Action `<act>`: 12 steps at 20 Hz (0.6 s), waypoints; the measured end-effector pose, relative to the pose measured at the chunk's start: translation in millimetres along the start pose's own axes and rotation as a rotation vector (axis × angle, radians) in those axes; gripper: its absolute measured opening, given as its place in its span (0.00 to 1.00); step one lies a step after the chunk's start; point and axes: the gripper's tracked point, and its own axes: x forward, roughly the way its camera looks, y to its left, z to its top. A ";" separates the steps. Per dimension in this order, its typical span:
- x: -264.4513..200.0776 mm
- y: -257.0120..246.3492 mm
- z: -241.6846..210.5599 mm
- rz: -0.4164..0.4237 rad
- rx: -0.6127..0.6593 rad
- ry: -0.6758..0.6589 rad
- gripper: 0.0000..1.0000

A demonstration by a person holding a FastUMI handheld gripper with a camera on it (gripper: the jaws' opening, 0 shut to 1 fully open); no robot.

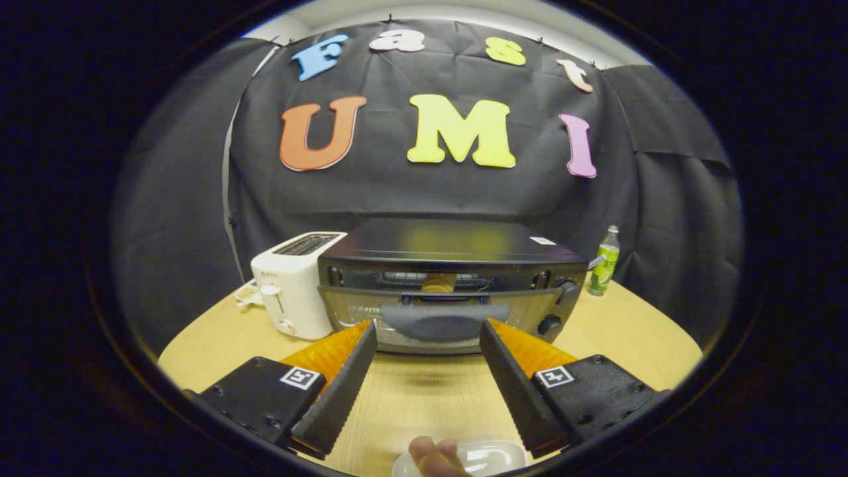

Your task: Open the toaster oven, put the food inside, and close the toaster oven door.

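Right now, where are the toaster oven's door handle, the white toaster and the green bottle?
Door handle [445, 320], gripper view: middle of the grey grip, just ahead of the open gripper [428, 335].
White toaster [295, 285], gripper view: its front face.
Green bottle [605, 262], gripper view: its labelled body.

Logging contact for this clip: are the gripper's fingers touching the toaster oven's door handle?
Cannot tell. In the gripper view the open gripper has its tips flanking the door handle, level with it, and any gap is unclear.
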 end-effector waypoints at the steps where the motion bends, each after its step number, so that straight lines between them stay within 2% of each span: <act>1: -4.5 0.0 -2.2 -0.002 0.011 0.009 1.00; 4: -17.4 -4.7 4.5 -0.016 0.038 -0.001 1.00; 7: -36.0 -9.0 11.8 -0.025 0.009 0.001 1.00; 12: -97.2 -22.3 44.6 -0.030 0.000 -0.042 1.00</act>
